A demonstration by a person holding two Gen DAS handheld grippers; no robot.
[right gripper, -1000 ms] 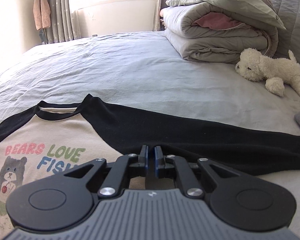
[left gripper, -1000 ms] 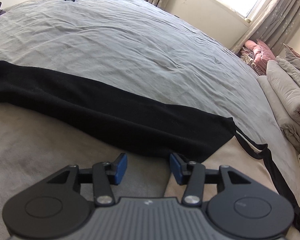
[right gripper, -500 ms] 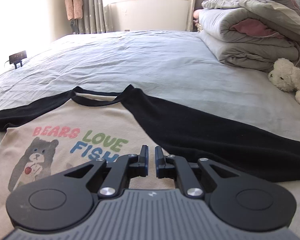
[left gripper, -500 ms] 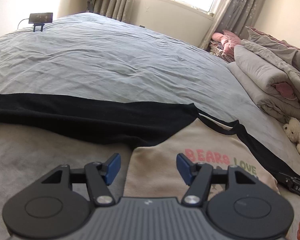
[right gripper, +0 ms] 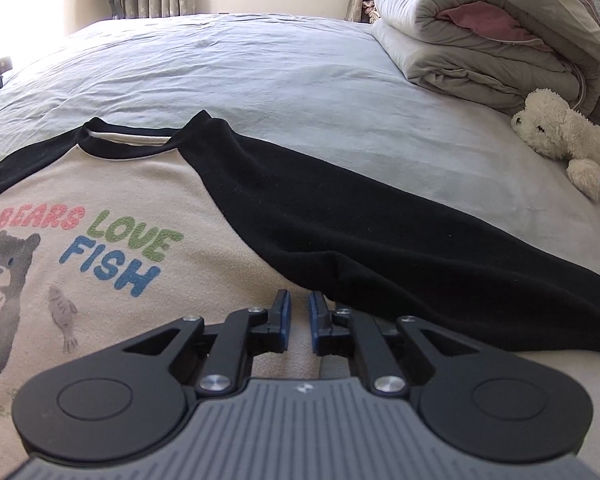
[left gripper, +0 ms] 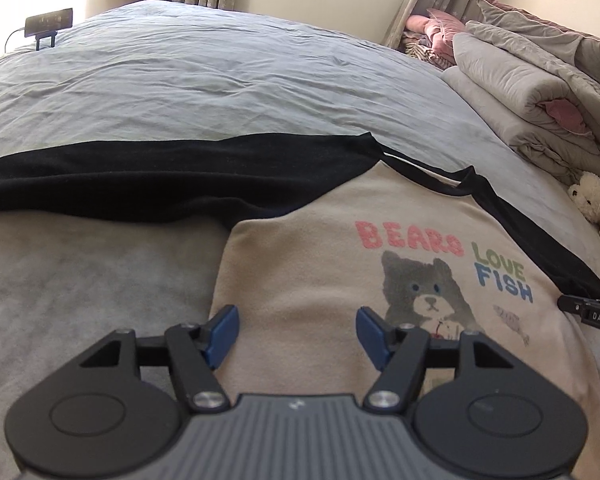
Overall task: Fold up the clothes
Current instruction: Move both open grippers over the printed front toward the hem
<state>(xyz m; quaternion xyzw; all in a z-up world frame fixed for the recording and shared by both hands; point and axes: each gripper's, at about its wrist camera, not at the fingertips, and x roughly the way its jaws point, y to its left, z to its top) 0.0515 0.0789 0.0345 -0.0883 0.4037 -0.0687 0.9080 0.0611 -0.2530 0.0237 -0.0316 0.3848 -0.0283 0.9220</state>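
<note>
Left tongs now above shirt

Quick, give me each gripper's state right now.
Left gripper: open wide above the shirt, holding nothing.
Right gripper: slightly open, narrow gap, gripping nothing.

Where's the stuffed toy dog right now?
The stuffed toy dog lies on the grey bedsheet at the far right of the right wrist view, just below the folded duvet and beyond the shirt's black sleeve.
</note>
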